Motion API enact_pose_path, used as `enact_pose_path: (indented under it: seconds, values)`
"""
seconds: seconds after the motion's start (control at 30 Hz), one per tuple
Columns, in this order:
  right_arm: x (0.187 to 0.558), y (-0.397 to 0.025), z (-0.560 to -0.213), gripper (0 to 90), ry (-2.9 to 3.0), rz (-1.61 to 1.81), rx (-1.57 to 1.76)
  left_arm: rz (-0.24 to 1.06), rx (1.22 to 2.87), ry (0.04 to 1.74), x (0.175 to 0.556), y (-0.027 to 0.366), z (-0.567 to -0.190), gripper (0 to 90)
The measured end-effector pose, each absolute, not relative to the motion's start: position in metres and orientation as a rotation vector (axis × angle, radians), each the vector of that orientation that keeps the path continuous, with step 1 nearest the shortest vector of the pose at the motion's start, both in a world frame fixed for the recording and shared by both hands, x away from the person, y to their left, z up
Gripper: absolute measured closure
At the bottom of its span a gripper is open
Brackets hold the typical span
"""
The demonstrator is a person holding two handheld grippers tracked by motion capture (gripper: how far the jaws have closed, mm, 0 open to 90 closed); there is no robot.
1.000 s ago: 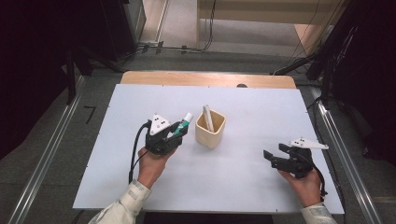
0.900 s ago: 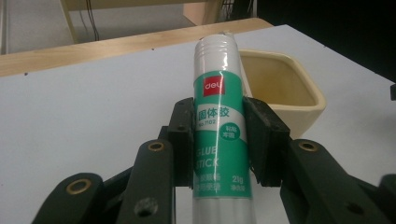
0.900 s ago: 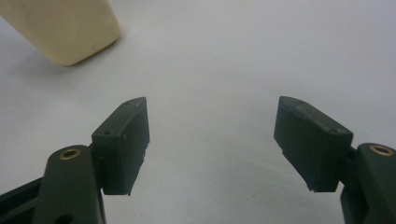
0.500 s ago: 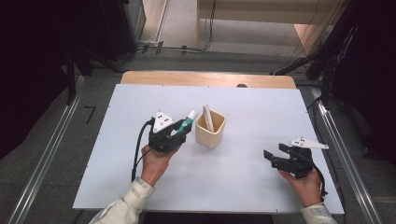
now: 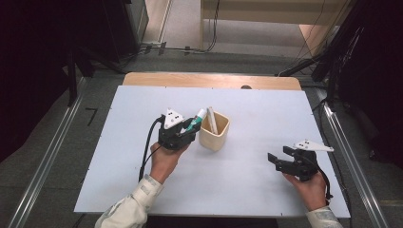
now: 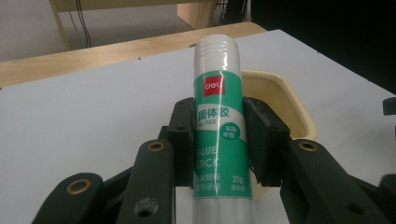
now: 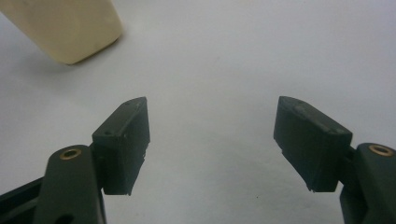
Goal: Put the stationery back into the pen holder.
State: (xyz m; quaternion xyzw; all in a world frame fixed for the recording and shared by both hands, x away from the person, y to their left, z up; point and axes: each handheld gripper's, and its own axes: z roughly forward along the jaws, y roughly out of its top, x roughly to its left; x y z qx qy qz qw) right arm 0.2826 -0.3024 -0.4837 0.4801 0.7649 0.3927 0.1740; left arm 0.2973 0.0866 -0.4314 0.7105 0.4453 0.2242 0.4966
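Observation:
My left gripper is shut on a green and white glue stick, whose white cap end tilts up over the near left rim of a cream square cup. A white stick-like object leans inside that cup. In the left gripper view the cup's rim lies just behind the glue stick. My right gripper rests low over the white table at the right, open, with nothing between its fingers. The cup's corner appears at the upper left of the right gripper view.
A white sheet covers the table, with a wooden strip along the far edge. Metal rails run down both sides. A black cable trails from the left gripper.
My left gripper has carried the glue stick to the right, bringing its cap end over the cup's rim. The right gripper has stayed in place.

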Motion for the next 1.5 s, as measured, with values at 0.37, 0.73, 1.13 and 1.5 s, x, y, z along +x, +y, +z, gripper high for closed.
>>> enact_pose_path:
  seconds: [0.37, 0.73, 1.13, 1.5]
  values:
    - [0.282, -0.303, -0.483, 25.4, 2.169, 1.119, 1.358, 0.528, 1.737, 1.065, 0.310, 0.066, -0.428, 67.0]
    - [0.282, -0.303, -0.483, 25.6, 2.172, 1.121, 1.353, 0.506, 1.742, 1.065, 0.319, 0.053, -0.427, 67.0]
    - [0.283, -0.305, -0.483, 26.1, 2.167, 1.126, 1.357, 0.493, 1.739, 1.074, 0.332, 0.038, -0.428, 66.9]
    - [0.282, -0.306, -0.483, 26.3, 2.166, 1.131, 1.360, 0.485, 1.748, 1.092, 0.341, 0.032, -0.433, 66.9]
